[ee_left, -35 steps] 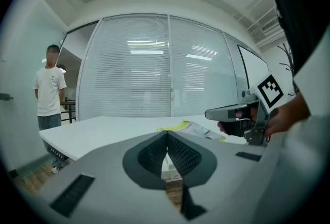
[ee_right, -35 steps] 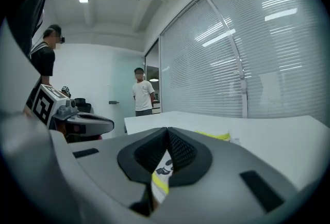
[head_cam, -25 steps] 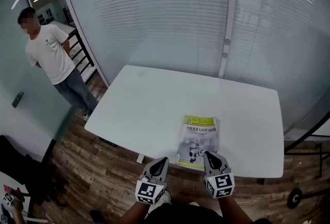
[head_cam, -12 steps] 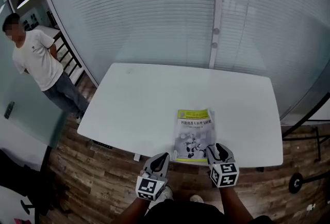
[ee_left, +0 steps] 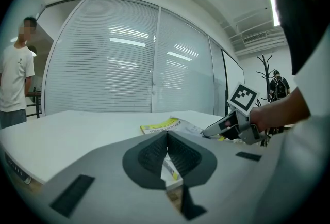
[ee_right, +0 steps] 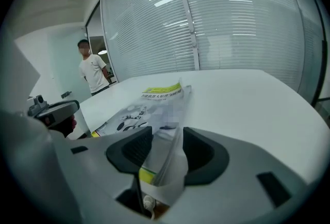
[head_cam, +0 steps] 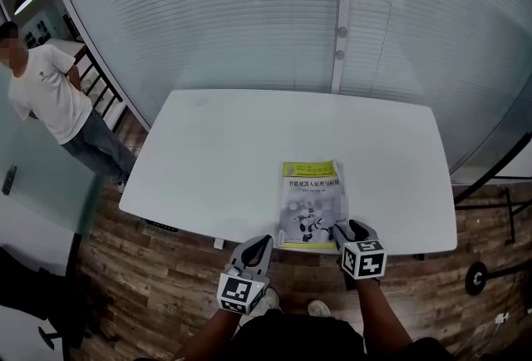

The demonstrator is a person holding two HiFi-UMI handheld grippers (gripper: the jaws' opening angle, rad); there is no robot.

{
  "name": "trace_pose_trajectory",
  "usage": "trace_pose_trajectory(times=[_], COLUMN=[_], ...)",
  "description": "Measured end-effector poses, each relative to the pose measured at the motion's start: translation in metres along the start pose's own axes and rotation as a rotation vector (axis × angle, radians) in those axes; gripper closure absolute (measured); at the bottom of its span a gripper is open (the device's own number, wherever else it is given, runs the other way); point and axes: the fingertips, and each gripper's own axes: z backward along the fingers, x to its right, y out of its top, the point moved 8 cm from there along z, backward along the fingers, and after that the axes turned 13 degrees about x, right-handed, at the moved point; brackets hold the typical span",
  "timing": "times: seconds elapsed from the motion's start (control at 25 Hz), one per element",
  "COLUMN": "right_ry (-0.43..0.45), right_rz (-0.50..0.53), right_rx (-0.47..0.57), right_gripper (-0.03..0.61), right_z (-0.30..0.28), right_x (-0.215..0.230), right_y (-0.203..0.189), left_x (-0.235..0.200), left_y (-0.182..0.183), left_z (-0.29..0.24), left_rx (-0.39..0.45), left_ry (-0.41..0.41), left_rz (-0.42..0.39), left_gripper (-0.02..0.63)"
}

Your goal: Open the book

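A thin book (head_cam: 312, 201) with a grey cover and a yellow-green top band lies closed and flat near the front edge of the white table (head_cam: 224, 151). My right gripper (head_cam: 350, 228) is at its near right corner, and its jaws are opening. In the right gripper view the book's edge (ee_right: 172, 153) runs up between the two pads without being pressed by either. My left gripper (head_cam: 261, 242) hovers off the table's front edge, left of the book, with its jaws shut and empty. From the left gripper view the book (ee_left: 164, 125) lies just ahead, with the right gripper (ee_left: 216, 129) at its corner.
A glass wall with blinds (head_cam: 274, 10) stands behind the table. A person in a white T-shirt (head_cam: 41, 93) stands at the far left. Wooden floor (head_cam: 141, 268) shows below the table's front edge. A coat stand (ee_left: 265, 70) is off to the right.
My right gripper has dropped to the book's near right corner and its jaws have gone from shut to wide apart. The left gripper has hardly moved.
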Motion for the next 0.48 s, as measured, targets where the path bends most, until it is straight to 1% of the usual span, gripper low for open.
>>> trace_pose_trajectory(times=[0.24, 0.36, 0.48], right_ry=[-0.018, -0.021, -0.029], right_rz=[-0.013, -0.044, -0.048], right_rx=[-0.07, -0.11, -0.142], right_gripper=[0.383, 0.383, 0.38], right_z=[-0.004, -0.009, -0.011], right_x=[-0.001, 0.0, -0.001], right_y=[0.002, 0.001, 0.002], left_x=[-0.005, -0.006, -0.008], left_y=[-0.002, -0.003, -0.007], left_z=[-0.004, -0.011, -0.013], left_rx=[-0.019, -0.013, -0.034], left_ry=[-0.025, -0.057, -0.083], left_rz=[0.003, -0.007, -0.002], left_gripper=[0.6, 0.6, 0.6])
